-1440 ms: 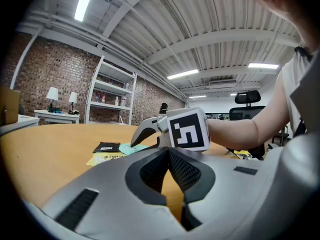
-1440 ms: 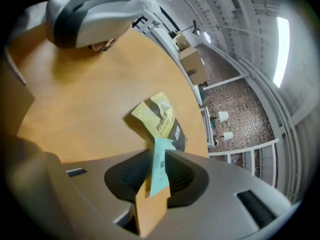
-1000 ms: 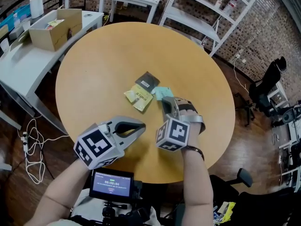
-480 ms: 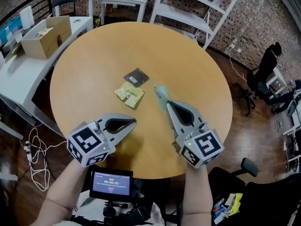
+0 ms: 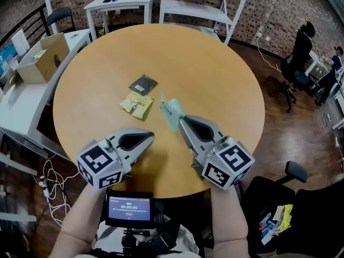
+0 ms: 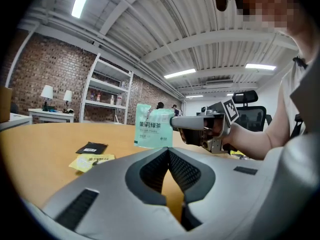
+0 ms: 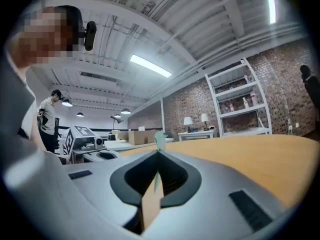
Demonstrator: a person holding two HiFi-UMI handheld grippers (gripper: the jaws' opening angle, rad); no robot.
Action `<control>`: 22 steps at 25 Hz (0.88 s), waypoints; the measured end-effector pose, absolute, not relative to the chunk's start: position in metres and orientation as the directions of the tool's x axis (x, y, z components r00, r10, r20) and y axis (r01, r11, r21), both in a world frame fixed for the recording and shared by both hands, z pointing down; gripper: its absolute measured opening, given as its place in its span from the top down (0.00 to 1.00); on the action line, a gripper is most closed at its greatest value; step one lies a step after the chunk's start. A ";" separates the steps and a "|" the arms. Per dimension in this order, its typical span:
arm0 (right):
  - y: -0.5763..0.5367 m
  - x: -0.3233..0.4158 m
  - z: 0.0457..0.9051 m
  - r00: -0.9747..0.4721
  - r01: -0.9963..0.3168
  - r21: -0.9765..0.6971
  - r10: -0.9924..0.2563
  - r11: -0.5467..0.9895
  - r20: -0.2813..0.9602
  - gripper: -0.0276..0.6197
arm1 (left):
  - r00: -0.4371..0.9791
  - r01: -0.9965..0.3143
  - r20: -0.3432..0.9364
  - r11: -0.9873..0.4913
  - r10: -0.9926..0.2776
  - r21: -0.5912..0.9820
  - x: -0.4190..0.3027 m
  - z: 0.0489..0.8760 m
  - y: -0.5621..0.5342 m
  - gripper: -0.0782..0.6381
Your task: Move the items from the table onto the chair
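The right gripper (image 5: 181,123) is clenched on a green tea packet (image 5: 171,112), held mid-frame above the round table (image 5: 215,74). The left gripper (image 5: 149,137) is closed and empty at lower left. A yellow packet (image 5: 135,102) and a black packet (image 5: 143,83) lie up-left of centre, with open tabletop around them.

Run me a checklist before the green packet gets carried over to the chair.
1. Grip on the green packet: ok. The right gripper is shut on its edge.
2. Packet lifted clear of the table: ok. The left gripper view shows it held above the tabletop.
3. Left gripper out of the way: ok. It is shut on nothing, beside the right one.
4. Chair seat free for the drop: cannot tell. Little of it shows at the frame's lower right.
5. Table emptied: not ok. The yellow packet and black packet lie on it.
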State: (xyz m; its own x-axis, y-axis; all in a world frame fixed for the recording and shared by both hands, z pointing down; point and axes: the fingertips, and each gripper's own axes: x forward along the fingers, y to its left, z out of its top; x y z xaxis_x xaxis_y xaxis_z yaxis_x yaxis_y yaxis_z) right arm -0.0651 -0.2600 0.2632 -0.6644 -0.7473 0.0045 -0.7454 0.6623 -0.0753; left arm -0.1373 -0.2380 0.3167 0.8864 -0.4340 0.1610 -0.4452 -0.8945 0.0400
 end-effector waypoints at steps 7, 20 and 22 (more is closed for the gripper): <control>-0.244 -0.026 0.261 -0.620 -0.782 -0.070 -0.784 0.619 -0.011 0.95 | 0.914 -0.381 0.165 -0.923 -0.370 0.044 -0.096 0.313 -0.231 0.88; -0.192 0.082 0.256 -0.478 -0.873 -0.083 -0.877 0.481 -0.056 0.95 | 0.957 -0.243 0.175 -0.969 -0.232 0.045 0.008 0.311 -0.195 0.88; -0.182 0.100 0.256 -0.449 -0.888 -0.083 -0.891 0.453 -0.060 0.95 | 0.964 -0.210 0.176 -0.977 -0.200 0.044 0.027 0.311 -0.187 0.88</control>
State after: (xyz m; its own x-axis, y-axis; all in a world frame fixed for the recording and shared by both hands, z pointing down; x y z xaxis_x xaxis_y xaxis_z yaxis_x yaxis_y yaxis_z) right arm 0.1005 -0.1820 0.2561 -0.4493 -0.8913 -0.0605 -0.8876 0.4531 -0.0832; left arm 0.0271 -0.1868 0.3115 0.9639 -0.1998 0.1761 -0.2105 -0.9766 0.0441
